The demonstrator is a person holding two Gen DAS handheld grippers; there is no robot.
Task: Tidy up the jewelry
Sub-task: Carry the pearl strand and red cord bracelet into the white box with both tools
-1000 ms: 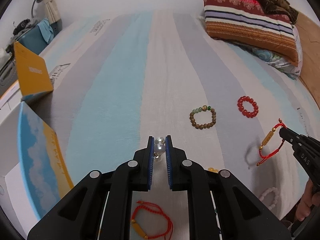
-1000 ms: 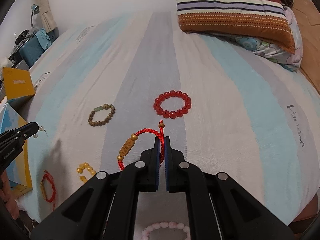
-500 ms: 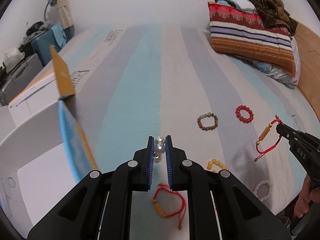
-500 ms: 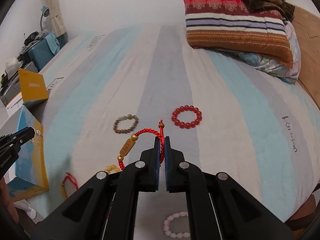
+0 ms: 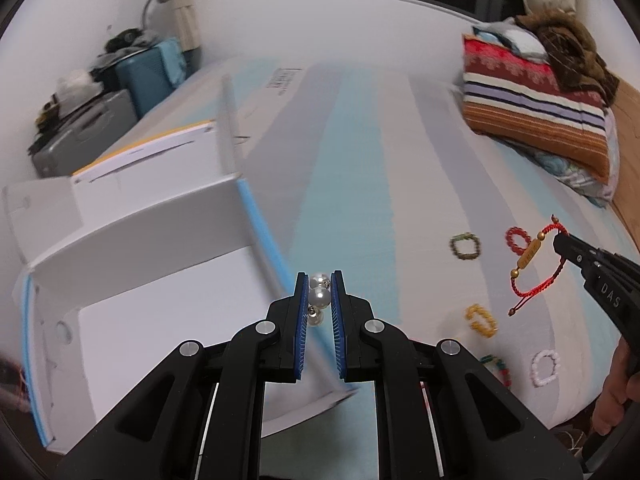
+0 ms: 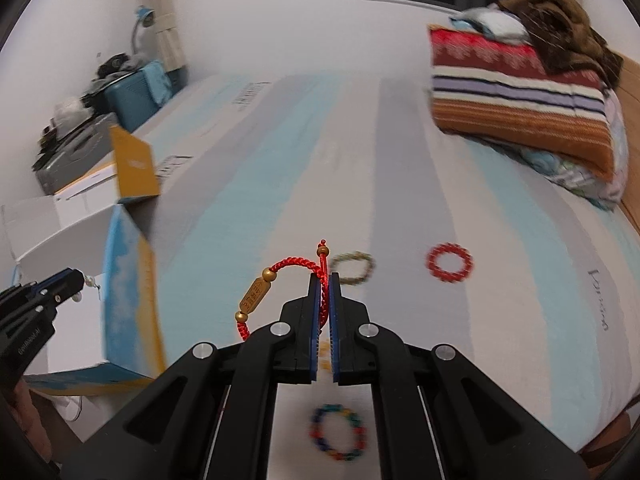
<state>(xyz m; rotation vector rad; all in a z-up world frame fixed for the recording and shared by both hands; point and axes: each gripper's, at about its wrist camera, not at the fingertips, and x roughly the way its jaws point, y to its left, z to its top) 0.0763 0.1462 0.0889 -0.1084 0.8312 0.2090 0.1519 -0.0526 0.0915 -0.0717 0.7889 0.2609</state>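
Note:
My left gripper (image 5: 320, 280) is shut on a pearl earring (image 5: 320, 297), held in the air over the near right edge of an open white box (image 5: 152, 304) with blue and yellow sides. My right gripper (image 6: 325, 280) is shut on a red cord bracelet (image 6: 288, 265) with a gold barrel bead, hanging above the striped bedsheet; the same bracelet (image 5: 532, 264) and gripper (image 5: 560, 242) show at the right of the left wrist view. On the sheet lie a brown bead bracelet (image 6: 354, 267), a red bead bracelet (image 6: 450, 262), a yellow one (image 5: 482, 320), a white one (image 5: 544, 368) and a multicoloured one (image 6: 339, 432).
The box's flaps (image 5: 228, 128) stand up at the bed's left side. A striped pillow (image 5: 536, 104) with dark clothes on it lies at the far right. Suitcases (image 5: 88, 132) and a blue lamp stand beyond the bed's left edge. A hand (image 5: 616, 396) holds the right gripper.
Both grippers have risen and swung left, each keeping its hold. The white box now fills the left wrist view's lower left and the bracelets on the sheet look smaller.

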